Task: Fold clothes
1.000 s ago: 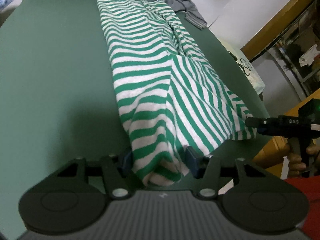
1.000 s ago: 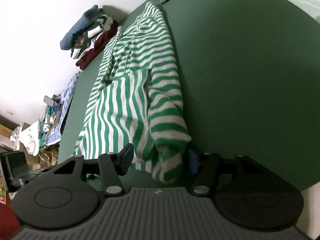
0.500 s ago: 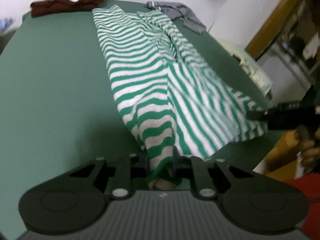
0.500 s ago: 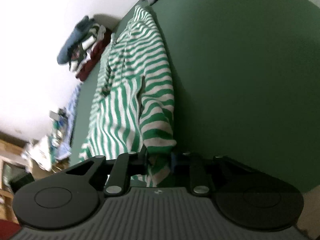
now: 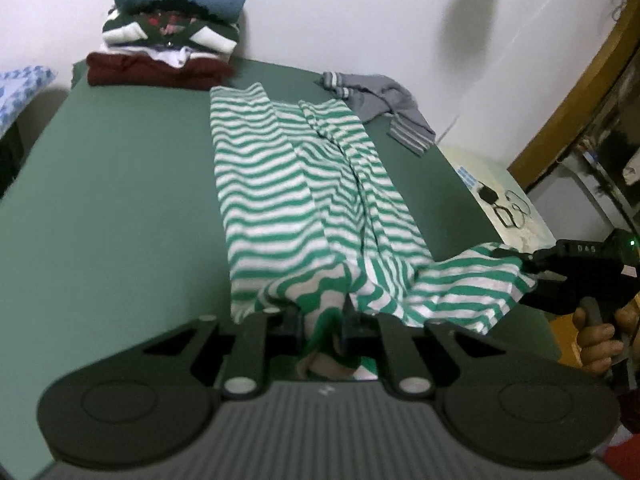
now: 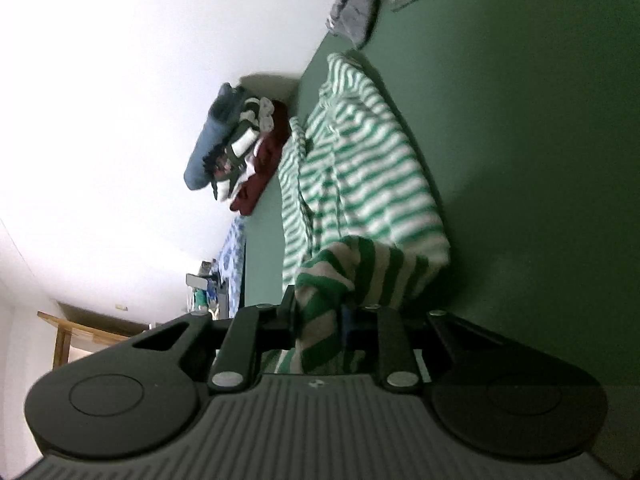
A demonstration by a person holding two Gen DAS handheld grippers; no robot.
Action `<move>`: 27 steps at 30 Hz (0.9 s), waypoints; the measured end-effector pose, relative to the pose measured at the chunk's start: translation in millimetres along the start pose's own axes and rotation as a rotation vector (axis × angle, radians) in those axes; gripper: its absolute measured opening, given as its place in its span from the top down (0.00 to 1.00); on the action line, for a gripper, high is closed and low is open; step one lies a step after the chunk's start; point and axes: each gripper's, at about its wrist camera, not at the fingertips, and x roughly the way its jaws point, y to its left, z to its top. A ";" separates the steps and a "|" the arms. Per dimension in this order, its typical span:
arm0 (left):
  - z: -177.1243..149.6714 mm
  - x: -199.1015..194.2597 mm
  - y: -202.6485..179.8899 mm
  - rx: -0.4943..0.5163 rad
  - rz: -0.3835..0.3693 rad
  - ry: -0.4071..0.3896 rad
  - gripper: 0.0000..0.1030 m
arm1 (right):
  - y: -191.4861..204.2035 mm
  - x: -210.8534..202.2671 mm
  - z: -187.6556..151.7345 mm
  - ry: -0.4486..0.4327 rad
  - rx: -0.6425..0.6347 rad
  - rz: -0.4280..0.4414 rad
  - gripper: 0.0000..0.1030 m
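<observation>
A green-and-white striped garment point(image 5: 288, 200) lies lengthwise on the green table point(image 5: 104, 208), folded into a long strip. My left gripper point(image 5: 322, 316) is shut on its near hem and holds it lifted off the table. My right gripper point(image 6: 320, 320) is shut on the other near corner of the striped garment point(image 6: 360, 184); it also shows at the right of the left wrist view point(image 5: 520, 260), pinching the raised cloth.
A stack of folded clothes point(image 5: 168, 48) sits at the table's far left corner. A grey garment point(image 5: 384, 104) lies crumpled at the far right. A white side surface with cables point(image 5: 504, 204) stands beyond the table's right edge.
Both grippers closed on the near hem of the striped garment and lifted it up off the table; the near end now bunches and rises.
</observation>
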 end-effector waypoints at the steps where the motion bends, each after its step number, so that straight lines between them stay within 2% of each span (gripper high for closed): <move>1: 5.9 4.0 1.4 -0.011 0.003 -0.004 0.90 | 0.7 5.0 8.5 0.002 0.002 0.006 0.79; 8: 50.8 37.7 21.0 -0.100 0.033 -0.020 0.89 | -0.1 34.3 55.1 -0.011 0.014 -0.003 0.80; 16: 77.7 89.5 55.4 -0.193 0.043 0.037 0.89 | -9.6 70.2 99.3 -0.012 0.002 -0.039 0.80; 20: 82.0 102.1 62.3 -0.206 0.041 0.063 0.89 | -13.1 83.2 110.3 0.000 -0.004 -0.063 0.80; 27: 79.7 102.6 64.9 -0.202 0.023 0.076 0.88 | -16.2 83.5 112.2 0.022 -0.023 -0.074 0.77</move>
